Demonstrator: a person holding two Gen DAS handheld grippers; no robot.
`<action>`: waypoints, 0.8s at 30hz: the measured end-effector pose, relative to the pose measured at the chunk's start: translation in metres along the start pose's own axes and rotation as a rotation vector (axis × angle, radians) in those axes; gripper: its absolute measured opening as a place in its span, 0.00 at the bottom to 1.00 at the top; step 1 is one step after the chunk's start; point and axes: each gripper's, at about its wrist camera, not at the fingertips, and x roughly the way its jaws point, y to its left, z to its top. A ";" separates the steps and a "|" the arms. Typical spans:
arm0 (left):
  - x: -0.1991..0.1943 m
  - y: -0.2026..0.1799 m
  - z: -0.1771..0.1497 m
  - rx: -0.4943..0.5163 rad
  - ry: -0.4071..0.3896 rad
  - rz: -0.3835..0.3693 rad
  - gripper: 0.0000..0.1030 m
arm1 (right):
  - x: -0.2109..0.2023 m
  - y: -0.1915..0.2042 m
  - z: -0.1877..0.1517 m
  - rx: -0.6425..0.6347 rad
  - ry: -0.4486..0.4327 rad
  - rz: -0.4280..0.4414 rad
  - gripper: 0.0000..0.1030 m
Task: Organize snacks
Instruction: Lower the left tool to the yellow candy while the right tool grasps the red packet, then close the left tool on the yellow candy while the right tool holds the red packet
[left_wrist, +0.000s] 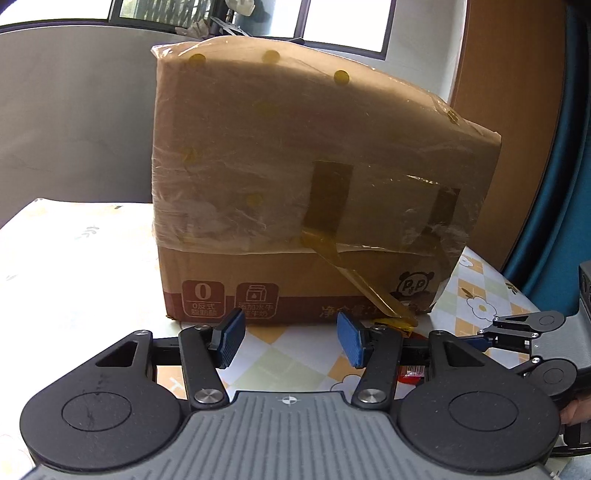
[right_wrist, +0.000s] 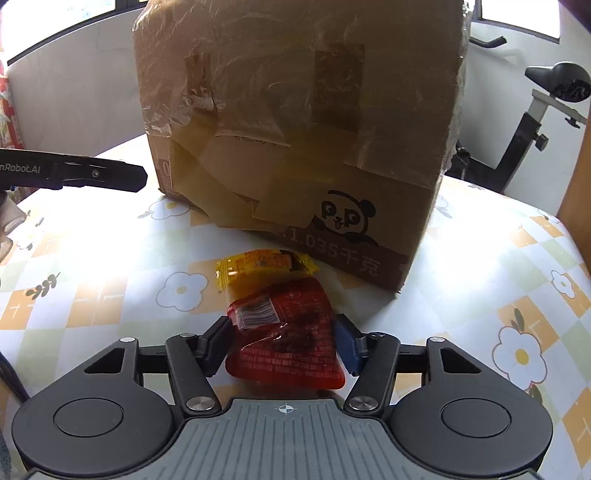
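A red snack packet (right_wrist: 288, 332) lies on the flowered tablecloth between the fingers of my right gripper (right_wrist: 282, 341); the jaws stand around it, and whether they press on it I cannot tell. A yellow snack packet (right_wrist: 264, 267) lies just beyond it, against the tall taped cardboard box (right_wrist: 295, 129). My left gripper (left_wrist: 290, 338) is open and empty, low over the table in front of the same box (left_wrist: 295, 184). In the left wrist view a bit of the red packet (left_wrist: 412, 373) shows behind the right finger, with my right gripper (left_wrist: 524, 332) beside it.
The table (right_wrist: 480, 258) has a checked flower-print cloth. An exercise bike (right_wrist: 535, 110) stands behind the table at right. A wooden panel (left_wrist: 509, 92) and a blue curtain (left_wrist: 561, 184) are right of the box. My left gripper's arm (right_wrist: 74, 171) reaches in at the left.
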 end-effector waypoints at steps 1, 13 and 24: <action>0.002 -0.002 0.000 0.003 0.003 -0.007 0.56 | -0.004 -0.002 -0.002 0.009 -0.002 -0.001 0.51; 0.051 -0.051 -0.008 0.121 0.108 -0.087 0.56 | -0.022 -0.037 -0.023 0.137 -0.081 -0.171 0.51; 0.092 -0.084 -0.011 0.237 0.174 -0.116 0.60 | -0.022 -0.038 -0.025 0.146 -0.094 -0.163 0.51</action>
